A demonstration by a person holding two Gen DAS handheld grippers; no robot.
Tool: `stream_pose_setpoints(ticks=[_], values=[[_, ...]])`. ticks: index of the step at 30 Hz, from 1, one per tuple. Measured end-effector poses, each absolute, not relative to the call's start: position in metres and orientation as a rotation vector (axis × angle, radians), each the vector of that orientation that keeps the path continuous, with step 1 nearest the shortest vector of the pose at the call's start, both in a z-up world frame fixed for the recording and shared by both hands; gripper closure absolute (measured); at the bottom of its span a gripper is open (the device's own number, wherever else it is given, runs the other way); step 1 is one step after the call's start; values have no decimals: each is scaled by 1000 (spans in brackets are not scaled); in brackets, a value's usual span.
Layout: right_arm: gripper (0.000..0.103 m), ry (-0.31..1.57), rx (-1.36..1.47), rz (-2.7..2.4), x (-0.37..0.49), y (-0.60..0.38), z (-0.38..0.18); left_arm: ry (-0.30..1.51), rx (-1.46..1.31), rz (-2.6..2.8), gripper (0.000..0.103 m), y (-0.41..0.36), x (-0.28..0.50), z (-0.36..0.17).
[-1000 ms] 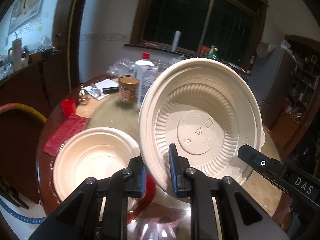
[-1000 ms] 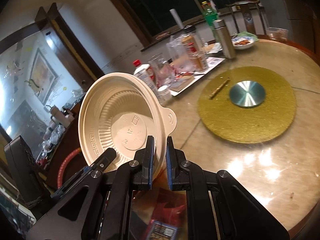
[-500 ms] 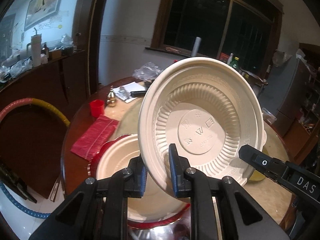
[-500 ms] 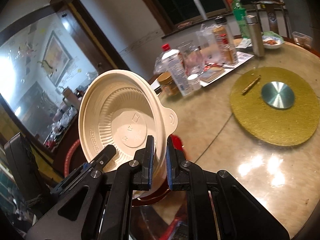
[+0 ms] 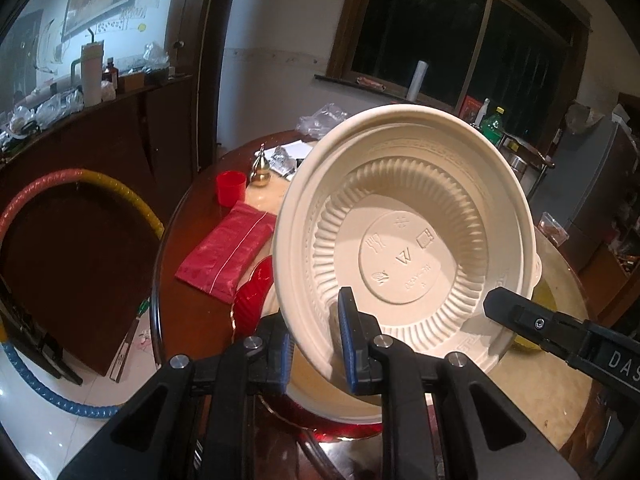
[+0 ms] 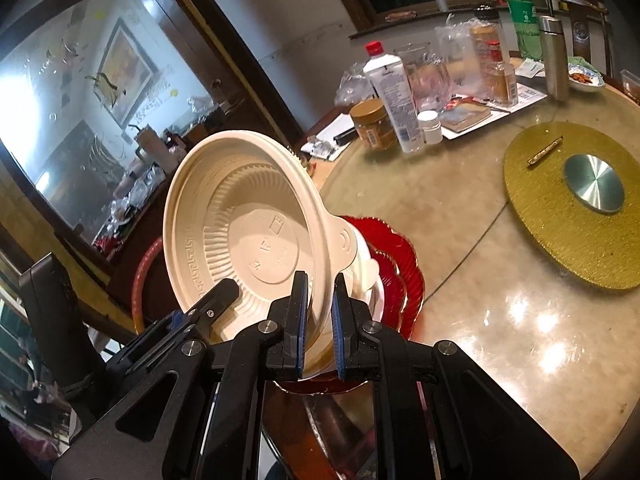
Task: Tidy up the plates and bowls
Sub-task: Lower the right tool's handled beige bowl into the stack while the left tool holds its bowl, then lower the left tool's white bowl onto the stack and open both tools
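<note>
Left wrist: "W"-embossed bowl [image 5: 404, 240]

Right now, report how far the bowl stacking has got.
Done: one bowl already sits in the red plate. In hand: the left gripper and right gripper both clamp a second bowl, tilted above it. Left: lower it into the first and let go.
</note>
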State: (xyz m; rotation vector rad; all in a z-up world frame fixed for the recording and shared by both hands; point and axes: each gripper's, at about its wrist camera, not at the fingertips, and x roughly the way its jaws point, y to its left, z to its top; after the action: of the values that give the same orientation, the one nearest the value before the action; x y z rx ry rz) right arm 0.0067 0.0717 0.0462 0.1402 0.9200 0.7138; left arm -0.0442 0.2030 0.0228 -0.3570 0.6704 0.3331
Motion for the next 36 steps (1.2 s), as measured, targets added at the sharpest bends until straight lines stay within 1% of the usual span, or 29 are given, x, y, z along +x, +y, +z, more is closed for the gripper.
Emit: stream_pose_setpoints(ticks=[22,36], values=[[93,1019,103,708,6,90,26,772,-388,323,83,222,-44,5],[93,1045,71,689,12,98,25,822,-395,283,82,231,-37,-4]])
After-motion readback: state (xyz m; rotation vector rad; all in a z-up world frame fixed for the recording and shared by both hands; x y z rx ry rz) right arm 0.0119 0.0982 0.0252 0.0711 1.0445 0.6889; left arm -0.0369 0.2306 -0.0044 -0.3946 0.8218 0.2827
